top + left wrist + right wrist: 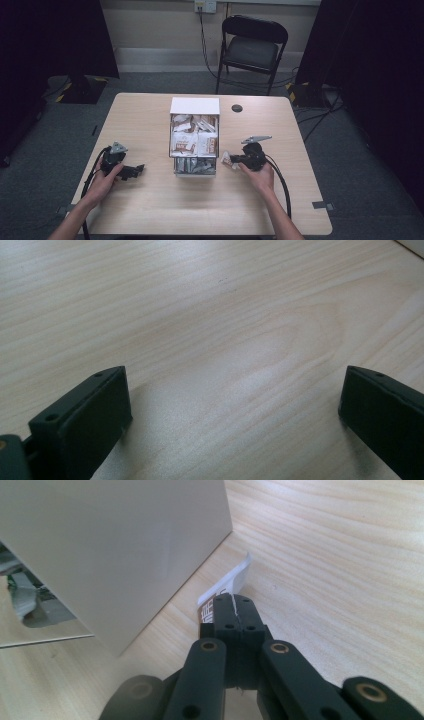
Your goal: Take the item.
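White and brown, the small packet is pinched flat between the closed jaws of the right hand-held gripper, low over the table and just beside the outer right wall of the white box that holds the other packets. Only the near end of the packet is caught; the rest sticks out past the jaw tips, so its long axis follows the line of the jaws and its free end points along the wall of the box, toward the far corner of the box. I judge the grip is thin: if the hand goes lower, the free end may meet the table first, bend, and the packet may slide out or turn between the pads. Being so close to the box, a small sideways move could also push the packet against the wall and shift the box. The left hand-held gripper rests on the table well left of the box, its jaws wide apart with nothing between them.
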Motion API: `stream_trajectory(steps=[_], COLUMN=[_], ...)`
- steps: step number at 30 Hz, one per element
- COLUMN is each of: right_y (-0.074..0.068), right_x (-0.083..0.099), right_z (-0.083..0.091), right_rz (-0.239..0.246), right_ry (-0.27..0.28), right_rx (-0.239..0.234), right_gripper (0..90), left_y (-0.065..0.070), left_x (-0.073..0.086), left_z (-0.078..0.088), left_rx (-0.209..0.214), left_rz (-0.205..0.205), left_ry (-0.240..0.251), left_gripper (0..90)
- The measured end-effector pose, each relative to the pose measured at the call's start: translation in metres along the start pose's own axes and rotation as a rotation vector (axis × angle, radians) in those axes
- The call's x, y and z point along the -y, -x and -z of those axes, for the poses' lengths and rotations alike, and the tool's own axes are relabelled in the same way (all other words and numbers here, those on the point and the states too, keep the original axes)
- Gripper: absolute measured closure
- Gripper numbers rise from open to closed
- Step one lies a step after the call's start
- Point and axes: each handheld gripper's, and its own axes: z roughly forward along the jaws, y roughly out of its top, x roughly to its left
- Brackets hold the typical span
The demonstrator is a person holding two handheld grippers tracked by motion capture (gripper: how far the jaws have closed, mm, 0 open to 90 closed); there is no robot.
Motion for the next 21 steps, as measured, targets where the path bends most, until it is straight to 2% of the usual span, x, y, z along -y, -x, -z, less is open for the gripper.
stream_trajectory(steps=[8, 12, 20, 21], right_y=[0.0057, 0.0076, 0.0095, 0.0098], right_x=[0.0028, 0.0029, 0.0031, 0.0026], right_z=[-0.0022, -0.0009, -0.0003, 0.0009], right_rz=[-0.027, -0.043, -0.062, -0.059], right_ry=[0.017, 0.032, 0.042, 0.052], right_rx=[0.001, 0.023, 0.025, 0.038], right_gripper=[89.6, 80.8, 75.6, 72.5], left_y=[0.0000, 0.0000, 0.0000, -0.0001], left_x=[0.0000, 0.0000, 0.0000, 0.0000], left_z=[0.0000, 0.0000, 0.0000, 0.0000], left_rx=[0.000, 0.000, 0.000, 0.000], left_rz=[0.000, 0.000, 0.000, -0.001], left_ry=[0.000, 0.000, 0.000, -0.001], left_gripper=[0.0, 0.0, 0.0, 0.0])
